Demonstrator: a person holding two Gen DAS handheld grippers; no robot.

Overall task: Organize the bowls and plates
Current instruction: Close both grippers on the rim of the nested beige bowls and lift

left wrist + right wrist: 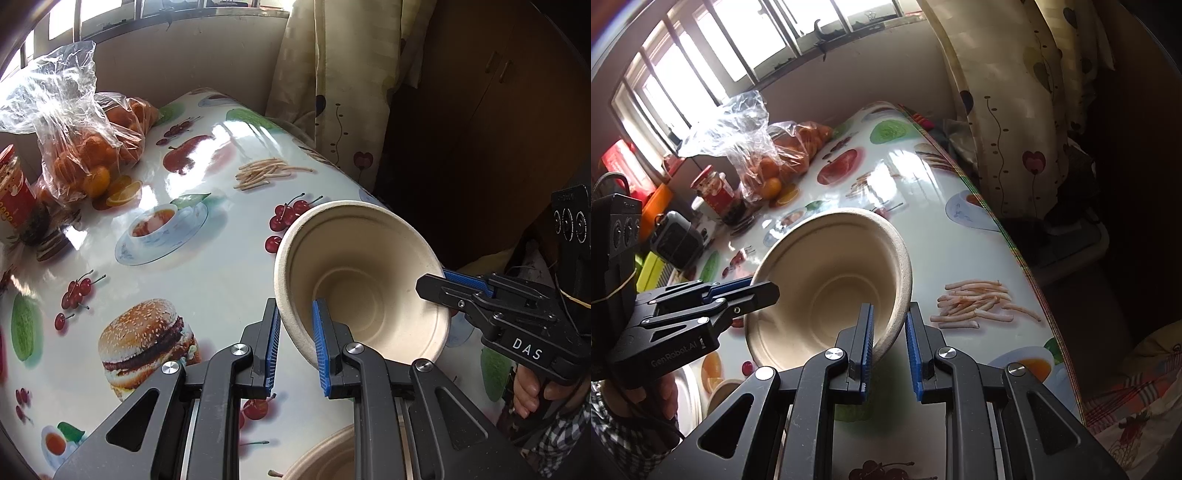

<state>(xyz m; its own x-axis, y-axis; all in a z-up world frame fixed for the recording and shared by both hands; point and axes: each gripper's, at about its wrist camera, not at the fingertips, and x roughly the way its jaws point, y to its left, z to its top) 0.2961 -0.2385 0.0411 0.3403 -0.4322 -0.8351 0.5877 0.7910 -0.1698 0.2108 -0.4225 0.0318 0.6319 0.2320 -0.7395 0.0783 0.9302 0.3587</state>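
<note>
A beige paper bowl [365, 273] is held tilted above the table, its opening toward both cameras. My left gripper [295, 325] straddles its near rim, one blue pad outside and one inside, with a gap still showing at the pads. My right gripper [890, 332] straddles the opposite rim of the same bowl [827, 280], with a gap on the outer side. Each gripper shows in the other's view, the right gripper [443, 284] and the left gripper [757, 291], closed on the bowl's rim. Another beige bowl [325, 458] lies on the table below.
The table [207, 280] has a glossy food-print cloth. A plastic bag of oranges [85, 147] and a red jar [14, 192] stand at the far left. A curtain [332, 92] hangs past the table's right edge. A white plate [689, 398] lies at lower left.
</note>
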